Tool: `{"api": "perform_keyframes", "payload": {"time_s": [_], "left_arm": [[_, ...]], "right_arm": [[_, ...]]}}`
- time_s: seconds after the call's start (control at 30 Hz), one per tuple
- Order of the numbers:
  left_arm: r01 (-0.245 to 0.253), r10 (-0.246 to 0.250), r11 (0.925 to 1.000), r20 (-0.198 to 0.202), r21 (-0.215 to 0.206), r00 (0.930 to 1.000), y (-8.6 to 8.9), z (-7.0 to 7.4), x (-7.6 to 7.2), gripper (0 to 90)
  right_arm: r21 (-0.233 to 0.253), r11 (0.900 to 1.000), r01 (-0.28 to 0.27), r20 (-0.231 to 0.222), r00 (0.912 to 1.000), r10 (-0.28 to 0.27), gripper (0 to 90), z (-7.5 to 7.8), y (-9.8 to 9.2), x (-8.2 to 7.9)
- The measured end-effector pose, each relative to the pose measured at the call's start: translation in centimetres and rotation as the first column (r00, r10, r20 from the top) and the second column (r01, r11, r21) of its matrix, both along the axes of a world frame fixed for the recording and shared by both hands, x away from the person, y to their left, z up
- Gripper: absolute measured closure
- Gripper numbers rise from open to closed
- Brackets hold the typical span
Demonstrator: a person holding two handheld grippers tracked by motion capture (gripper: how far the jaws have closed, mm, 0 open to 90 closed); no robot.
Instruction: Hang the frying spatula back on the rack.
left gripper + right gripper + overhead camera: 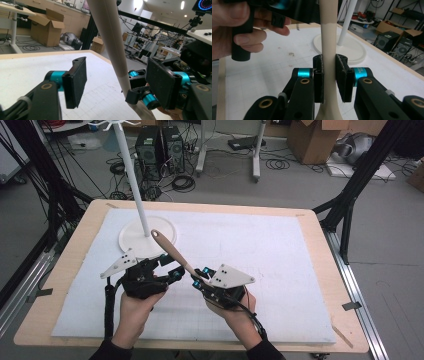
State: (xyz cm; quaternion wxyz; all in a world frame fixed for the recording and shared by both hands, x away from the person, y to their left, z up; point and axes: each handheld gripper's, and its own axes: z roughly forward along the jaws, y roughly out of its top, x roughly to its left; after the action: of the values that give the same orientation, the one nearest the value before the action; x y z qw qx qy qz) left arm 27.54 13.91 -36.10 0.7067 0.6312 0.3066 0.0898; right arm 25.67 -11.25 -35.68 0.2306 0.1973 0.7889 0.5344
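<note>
A long beige utensil handle [171, 252] slants up and left over the table, its tip above the edge of the white stand's round base [150, 240]. My right gripper [196, 276] is shut on the lower handle; in the right gripper view [329, 77] both pads press the handle [328, 37]. The utensil's head is hidden under that gripper. My left gripper [169, 266] stands open just left of it. In the left gripper view [117, 82] its jaws are wide apart on either side of the handle [107, 32] without touching it. The stand's thin pole [132, 175] rises from the base.
A white mat [280, 250] covers the wooden table [320, 227]. Black frame legs [350, 200] stand at both back corners. On the floor behind are computer towers [160, 147], cables and cardboard boxes [315, 137]. The right half of the mat is bare.
</note>
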Motion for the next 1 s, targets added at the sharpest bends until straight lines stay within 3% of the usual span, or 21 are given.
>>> {"api": "perform_keyframes", "payload": {"time_s": [0.2,0.27,0.47,0.57,0.67,0.8,0.87,1.0], "left_arm": [[0.011,-0.012,0.9999,-0.021,-0.01,0.9997,-0.8,0.3,0.4,46.3],[0.021,-0.022,0.9997,-0.027,-0.013,0.9994,-0.9,0.3,0.4,56.7],[0.032,-0.032,0.9994,-0.023,-0.015,0.9992,-1.2,0.3,0.4,72.7],[0.052,-0.054,0.998,-0.047,-0.036,0.9975,-1.2,0.3,0.5,74.8],[0.057,-0.058,0.9982,-0.029,-0.016,0.9979,-1.3,0.5,0.5,76.5],[0.103,-0.103,0.9945,-0.029,-0.019,0.9942,-1.0,0.9,0.9,76.8],[0.118,-0.119,0.9929,-0.01,-0.011,0.9929,-0.8,1.2,1.1,76.8],[0.139,-0.139,0.9902,0.024,0.018,0.99,-0.3,2.0,1.4,76.9]], "right_arm": [[0.01,1.0,0.0,0.008,1.0,0.0,78.1,0.0,-0.1,-0.2],[0.017,1.0,0.004,0.011,0.9999,-0.004,78.1,0.0,-0.2,-0.2],[0.015,1.0,0.008,0.025,0.9996,-0.009,78.1,0.0,-0.2,-0.3],[0.016,1.0,0.01,0.025,0.9996,-0.011,78.0,-0.1,-0.1,-0.4],[0.01,1.0,0.015,0.02,0.9997,-0.015,77.7,-0.2,0.0,-0.2],[0.044,0.999,-0.018,0.007,0.9998,0.017,76.0,-0.2,-0.3,0.0],[0.053,0.998,-0.037,0.003,0.9993,0.036,64.8,0.0,-0.5,0.2],[0.081,0.994,-0.08,-0.01,0.9967,0.081,56.1,0.2,-1.4,0.6]]}}
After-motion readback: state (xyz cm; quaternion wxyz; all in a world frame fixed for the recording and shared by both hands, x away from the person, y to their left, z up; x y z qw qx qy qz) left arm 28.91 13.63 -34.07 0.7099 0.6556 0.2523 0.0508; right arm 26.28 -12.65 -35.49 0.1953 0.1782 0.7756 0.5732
